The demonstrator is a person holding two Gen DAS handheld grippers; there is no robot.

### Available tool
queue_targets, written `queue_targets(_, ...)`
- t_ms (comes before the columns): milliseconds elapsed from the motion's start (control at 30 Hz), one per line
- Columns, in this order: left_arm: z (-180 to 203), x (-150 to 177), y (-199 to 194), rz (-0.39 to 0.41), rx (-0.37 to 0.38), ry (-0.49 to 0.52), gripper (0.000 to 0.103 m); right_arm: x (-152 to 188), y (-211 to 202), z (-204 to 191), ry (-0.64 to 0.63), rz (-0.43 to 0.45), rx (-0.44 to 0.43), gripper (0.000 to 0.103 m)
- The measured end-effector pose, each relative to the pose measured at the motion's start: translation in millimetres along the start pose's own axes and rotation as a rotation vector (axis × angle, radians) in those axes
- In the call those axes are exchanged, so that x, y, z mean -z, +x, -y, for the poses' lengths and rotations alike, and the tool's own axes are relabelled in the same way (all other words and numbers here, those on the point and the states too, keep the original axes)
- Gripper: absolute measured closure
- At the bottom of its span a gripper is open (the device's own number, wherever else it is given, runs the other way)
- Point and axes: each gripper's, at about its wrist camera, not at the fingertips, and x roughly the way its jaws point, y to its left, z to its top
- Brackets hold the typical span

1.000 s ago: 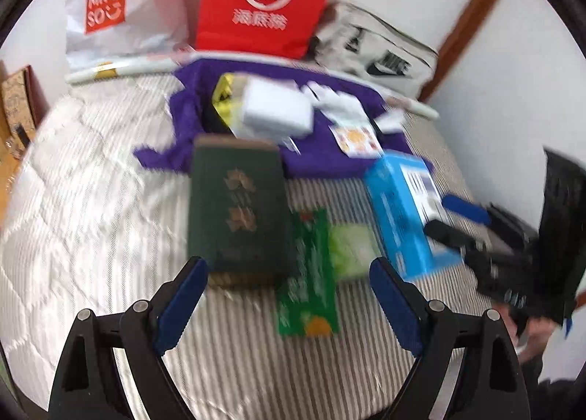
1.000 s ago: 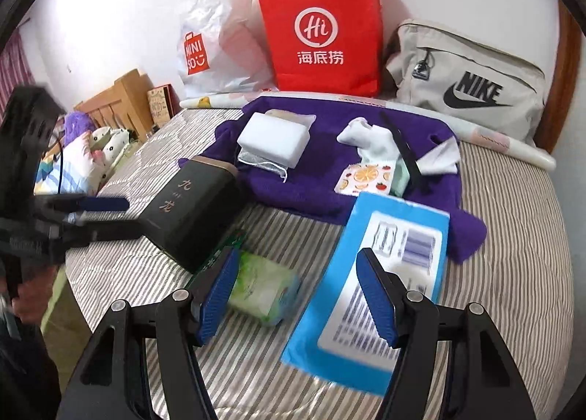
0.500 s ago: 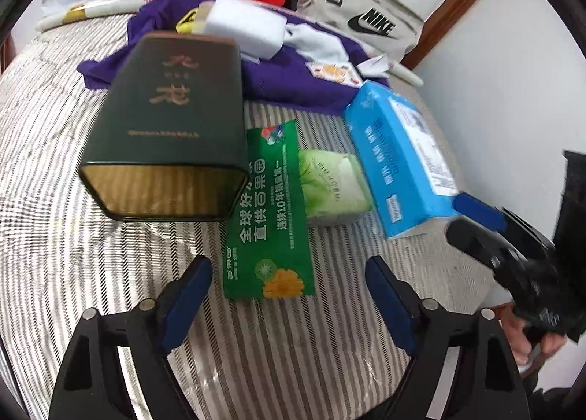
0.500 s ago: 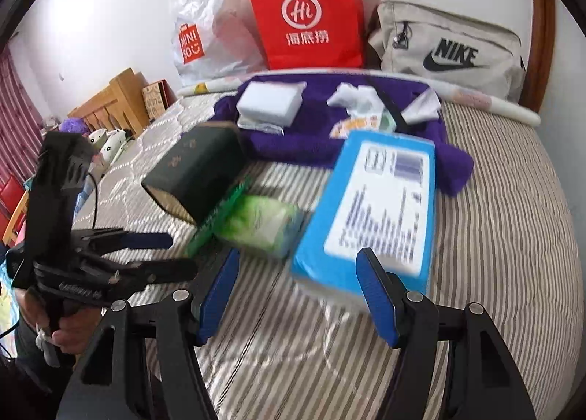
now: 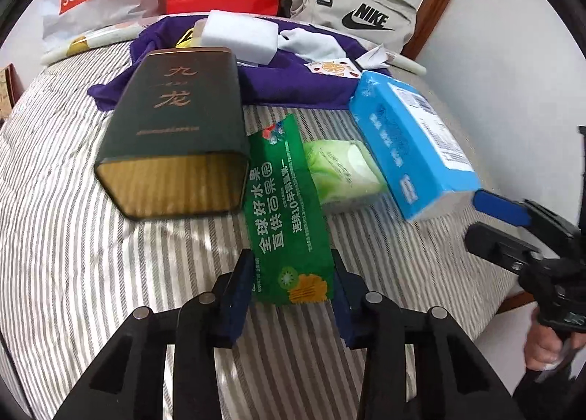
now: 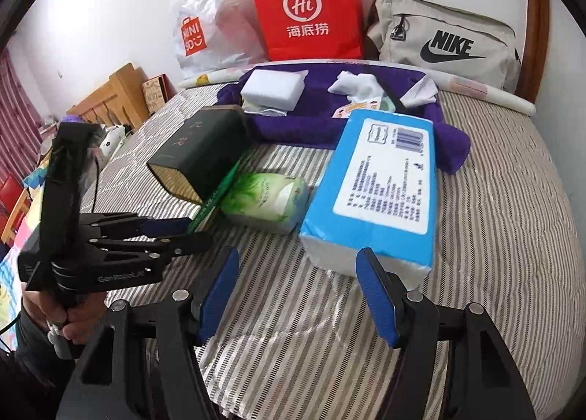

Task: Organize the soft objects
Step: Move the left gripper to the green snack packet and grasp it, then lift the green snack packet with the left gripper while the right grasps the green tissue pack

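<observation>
Left gripper (image 5: 292,295) jaws closing around near end of green fruit packet (image 5: 287,214) lying on striped bed (image 5: 91,273) beside dark tin (image 5: 179,134); thin flat packet may buckle or slip; right gripper (image 6: 297,291) open, empty.

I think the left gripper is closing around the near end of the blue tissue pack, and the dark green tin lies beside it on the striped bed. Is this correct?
Not quite. The left gripper is closing around the near end of the flat green packet, not the blue tissue pack; the left wrist view shows this. The dark green tin does lie beside it on the striped bed.
</observation>
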Motion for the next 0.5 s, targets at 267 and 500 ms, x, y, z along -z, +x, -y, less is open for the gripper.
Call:
queue_targets(267,-6,38,-29,-0.012,-0.021,0.009,0.066,10,-2,-11,-0.024,-0.007,-0.019,0.037)
queue_targets(500,-6,46,-25,-0.051,-0.119,0.064,0.06,15,-1,-12,-0.025,-0.014,-0.037,0.037)
